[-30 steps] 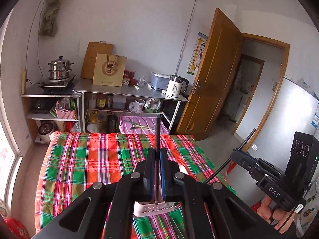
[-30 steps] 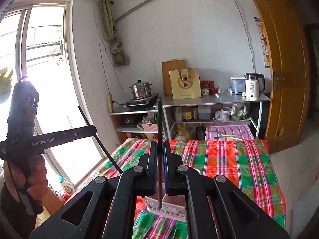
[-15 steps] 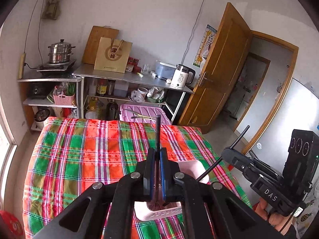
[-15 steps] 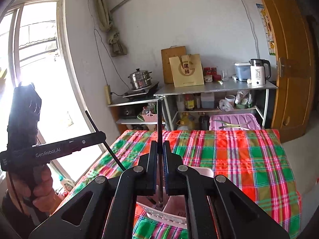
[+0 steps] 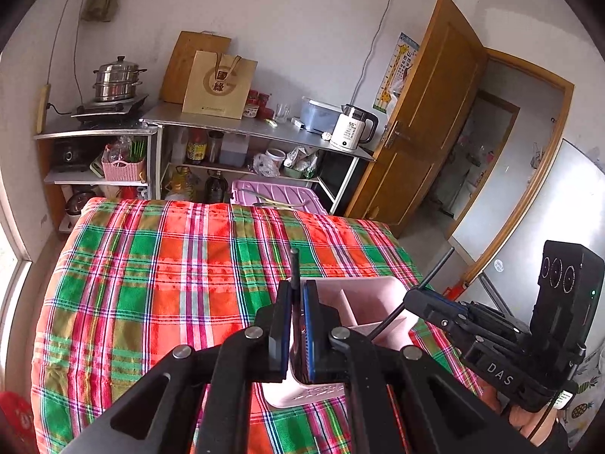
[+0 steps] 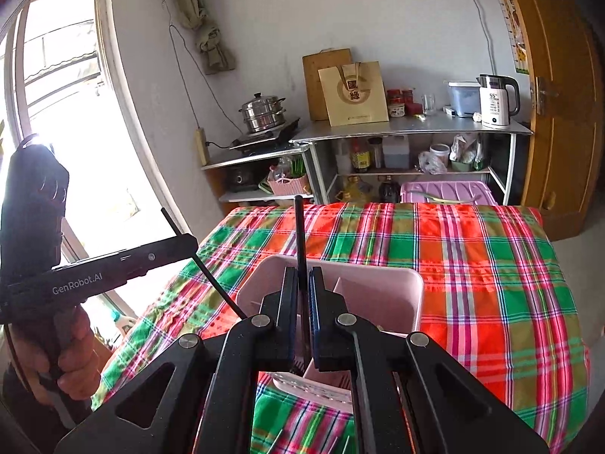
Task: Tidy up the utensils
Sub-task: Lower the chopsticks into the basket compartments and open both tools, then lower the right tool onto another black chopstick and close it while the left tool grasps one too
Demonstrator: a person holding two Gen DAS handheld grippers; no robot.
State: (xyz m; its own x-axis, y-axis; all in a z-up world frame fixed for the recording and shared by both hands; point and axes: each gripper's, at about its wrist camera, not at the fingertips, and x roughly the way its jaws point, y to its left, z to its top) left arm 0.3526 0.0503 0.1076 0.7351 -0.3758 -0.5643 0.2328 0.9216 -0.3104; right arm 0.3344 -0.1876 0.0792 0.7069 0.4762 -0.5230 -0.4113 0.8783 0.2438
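A pink divided utensil holder (image 5: 372, 295) (image 6: 382, 287) stands on the plaid-covered table (image 5: 151, 265). My left gripper (image 5: 297, 287) is shut on a black chopstick (image 5: 294, 265) that stands upright, just above the holder's left part. My right gripper (image 6: 300, 272) has a second black chopstick (image 6: 298, 227) between its pads, and its jaws are opening slightly. That stick's lower end reaches down into the holder. Each gripper also shows in the other's view, with its stick slanting into the holder: the right gripper (image 5: 412, 299) and the left gripper (image 6: 189, 242).
Beyond the table's far edge stand a metal shelf unit (image 5: 245, 125) with a kettle (image 5: 351, 132), a paper bag and a steamer pot (image 5: 117, 79), and a purple crate (image 5: 276, 195). A window (image 6: 64, 113) lies left, a wooden door (image 5: 423, 125) right.
Both grippers have sunk toward the pink holder with their chopsticks, and the holder now fills more of both views. The sticks' lower ends now sit at or inside the holder.
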